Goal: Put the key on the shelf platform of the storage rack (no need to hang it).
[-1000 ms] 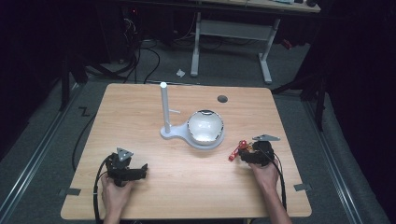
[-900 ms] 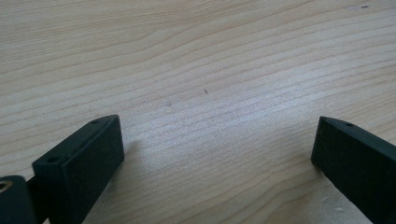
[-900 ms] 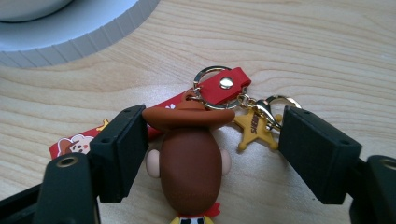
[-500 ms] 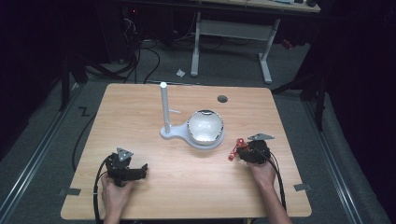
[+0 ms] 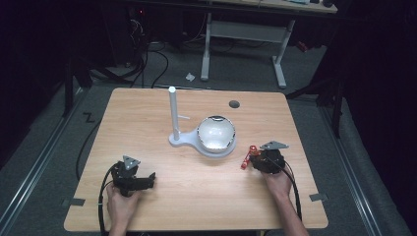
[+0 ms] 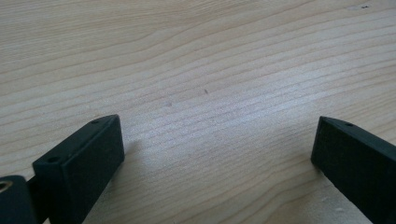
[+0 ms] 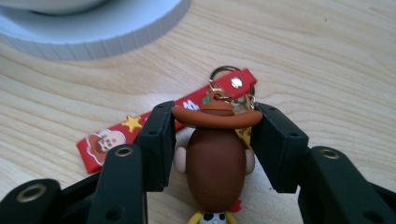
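Note:
A keychain figure (image 7: 215, 158) with a brown hat and brown head lies on the wooden table (image 5: 147, 113), its red strap (image 7: 140, 126) stretched out to the left beyond the jaws. My right gripper (image 7: 215, 112) is shut on the figure's head, one jaw against each side under the hat brim. In the high view that gripper (image 5: 255, 158) sits right of centre, with the red strap (image 5: 245, 161) at its tips. At the front left my left gripper (image 5: 149, 178) rests on the table. Its jaws (image 6: 217, 140) stand wide open over bare wood.
A white stand with an upright post (image 5: 173, 115) and a round silvery bowl (image 5: 216, 132) sits mid-table, just beyond the right gripper; its base edge (image 7: 116, 28) is close ahead of the keychain. A dark round hole (image 5: 234, 104) marks the far right of the tabletop.
The right gripper has edged slightly left toward the stand. The left gripper has not moved.

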The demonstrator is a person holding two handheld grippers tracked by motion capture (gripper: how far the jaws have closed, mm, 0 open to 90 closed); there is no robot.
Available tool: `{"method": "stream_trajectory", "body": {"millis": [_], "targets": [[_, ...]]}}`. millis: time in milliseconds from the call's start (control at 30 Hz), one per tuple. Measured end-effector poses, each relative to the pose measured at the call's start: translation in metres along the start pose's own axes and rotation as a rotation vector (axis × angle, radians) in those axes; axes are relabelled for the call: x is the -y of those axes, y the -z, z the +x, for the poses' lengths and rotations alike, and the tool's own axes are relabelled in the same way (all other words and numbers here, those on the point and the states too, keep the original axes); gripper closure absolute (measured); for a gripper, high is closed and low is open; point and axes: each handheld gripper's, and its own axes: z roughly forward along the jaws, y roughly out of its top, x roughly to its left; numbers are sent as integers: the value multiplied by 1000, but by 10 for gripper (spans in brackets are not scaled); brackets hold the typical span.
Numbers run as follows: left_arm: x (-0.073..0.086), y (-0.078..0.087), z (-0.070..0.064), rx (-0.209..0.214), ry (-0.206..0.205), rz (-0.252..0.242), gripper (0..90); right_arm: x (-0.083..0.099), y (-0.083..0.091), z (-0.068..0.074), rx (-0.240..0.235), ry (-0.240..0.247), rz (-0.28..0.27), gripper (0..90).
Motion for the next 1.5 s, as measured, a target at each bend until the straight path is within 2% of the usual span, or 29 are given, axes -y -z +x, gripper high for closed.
{"method": "stream_trajectory", "body": {"millis": [233, 500, 700, 1200, 1500], "targets": [[0, 0, 0, 0, 0, 0, 29, -3, 10, -2, -34, -19, -36, 514], [0, 0, 0, -1, 0, 0, 29, -6, 30, -9, -83, -53, -73, 516], [0, 0, 0, -1, 0, 0, 30, -14, 45, -10, -97, -34, -103, 517], [0, 0, 0, -1, 0, 0, 30, -32, 76, -15, -114, -26, -160, 517], [0, 0, 0, -1, 0, 0, 30, -41, 84, -14, -131, -16, -179, 517]]}}
